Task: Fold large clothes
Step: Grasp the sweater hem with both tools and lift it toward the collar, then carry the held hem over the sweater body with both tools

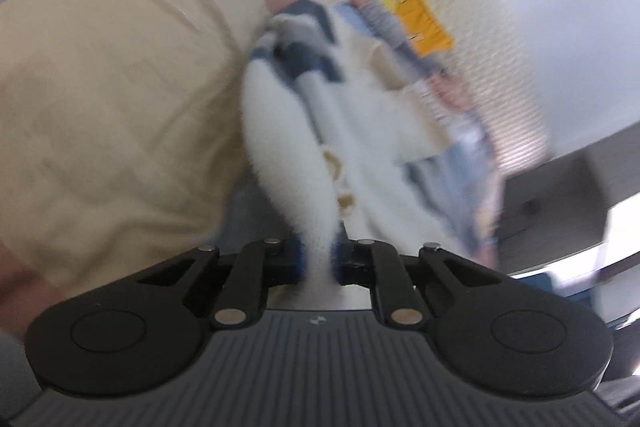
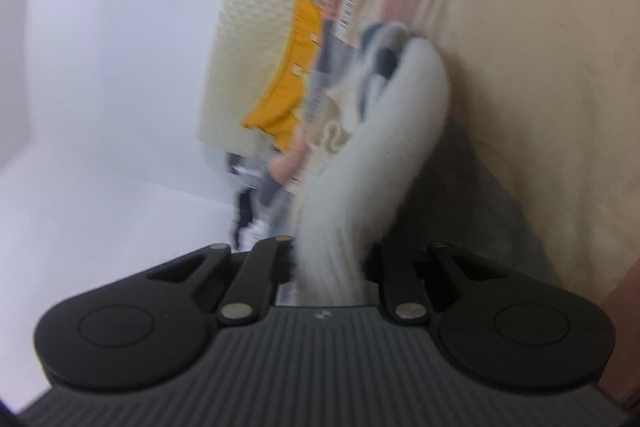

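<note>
Both tools, left tool and right tool, clamped on the white fleece garment, bunched straight ahead of each over the patchwork bedspread; thick pile likely to slip out mid-lift, spoiling the fold.

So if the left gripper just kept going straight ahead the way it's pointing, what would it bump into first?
Probably the fluffy white garment that the left gripper is already clamped on, bunched right ahead. Beyond it lies a beige bedsheet, though blur makes depth hard to judge.
</note>
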`<state>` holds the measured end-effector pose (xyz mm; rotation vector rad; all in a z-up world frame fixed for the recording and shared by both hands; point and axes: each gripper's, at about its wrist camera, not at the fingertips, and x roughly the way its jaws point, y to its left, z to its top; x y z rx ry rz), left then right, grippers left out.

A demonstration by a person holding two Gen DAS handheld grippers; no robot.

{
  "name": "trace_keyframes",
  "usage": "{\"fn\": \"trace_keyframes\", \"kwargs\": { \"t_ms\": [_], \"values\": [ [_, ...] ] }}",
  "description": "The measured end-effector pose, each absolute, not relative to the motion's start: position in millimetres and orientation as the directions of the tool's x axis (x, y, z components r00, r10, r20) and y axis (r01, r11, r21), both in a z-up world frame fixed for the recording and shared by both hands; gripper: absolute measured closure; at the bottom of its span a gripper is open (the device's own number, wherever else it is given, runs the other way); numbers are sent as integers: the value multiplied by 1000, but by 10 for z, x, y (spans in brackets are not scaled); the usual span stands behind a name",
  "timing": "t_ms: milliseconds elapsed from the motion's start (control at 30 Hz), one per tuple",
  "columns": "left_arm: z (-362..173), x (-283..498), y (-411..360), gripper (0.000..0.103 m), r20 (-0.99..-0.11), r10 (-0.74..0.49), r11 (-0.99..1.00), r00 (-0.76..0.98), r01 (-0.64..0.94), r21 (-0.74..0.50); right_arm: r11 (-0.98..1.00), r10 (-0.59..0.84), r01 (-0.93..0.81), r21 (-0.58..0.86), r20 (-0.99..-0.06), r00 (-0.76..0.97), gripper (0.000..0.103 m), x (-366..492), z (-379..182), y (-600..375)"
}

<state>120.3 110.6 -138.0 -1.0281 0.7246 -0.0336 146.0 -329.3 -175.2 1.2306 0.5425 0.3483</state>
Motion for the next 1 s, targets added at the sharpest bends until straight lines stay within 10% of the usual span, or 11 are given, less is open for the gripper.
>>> {"fn": "trace_keyframes", "kwargs": {
  "t_ms": [467, 1000],
  "values": [
    [-114, -36, 1256, 89, -156, -417, 466, 895, 63, -883, 327, 649, -312, 892, 28, 760, 86, 678, -491, -3554],
    [-332, -251, 1370, 88, -132, -354, 466, 926, 53, -883, 450, 662, -300, 841, -88, 745, 84, 316, -359, -3507]
  ]
}}
